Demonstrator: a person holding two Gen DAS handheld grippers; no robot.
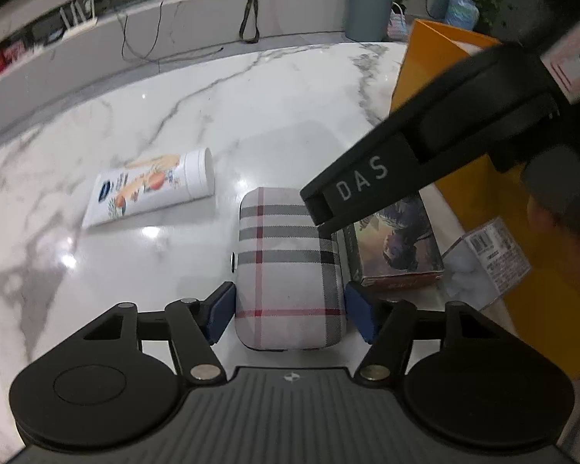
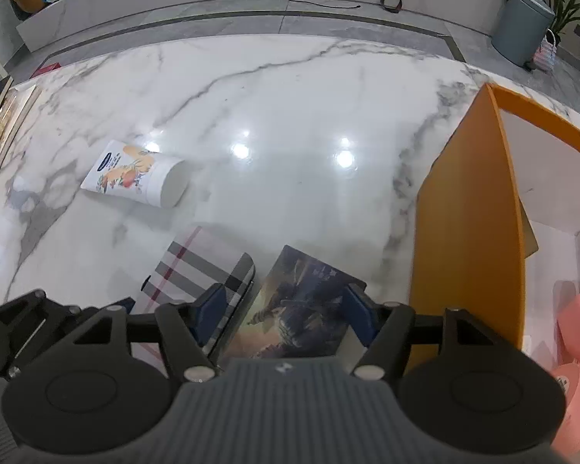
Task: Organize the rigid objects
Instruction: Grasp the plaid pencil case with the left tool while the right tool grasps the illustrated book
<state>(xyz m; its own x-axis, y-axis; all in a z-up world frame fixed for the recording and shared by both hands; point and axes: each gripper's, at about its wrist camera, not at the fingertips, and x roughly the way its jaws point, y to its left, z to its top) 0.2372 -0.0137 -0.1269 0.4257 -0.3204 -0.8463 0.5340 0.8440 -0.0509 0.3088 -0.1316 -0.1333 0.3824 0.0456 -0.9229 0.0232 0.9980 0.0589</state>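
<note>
- Sitting between the blue pads of the left gripper is a checked case. The pads stand just beside its two long sides, and I cannot tell if they squeeze it.
- The right gripper is held open around a picture box, one pad on each side.
- The case and the picture box lie side by side on the marble table.
- A white tube lies flat, ahead and to the left of both grippers.
- An orange box stands to the right, with pink things inside.
</note>
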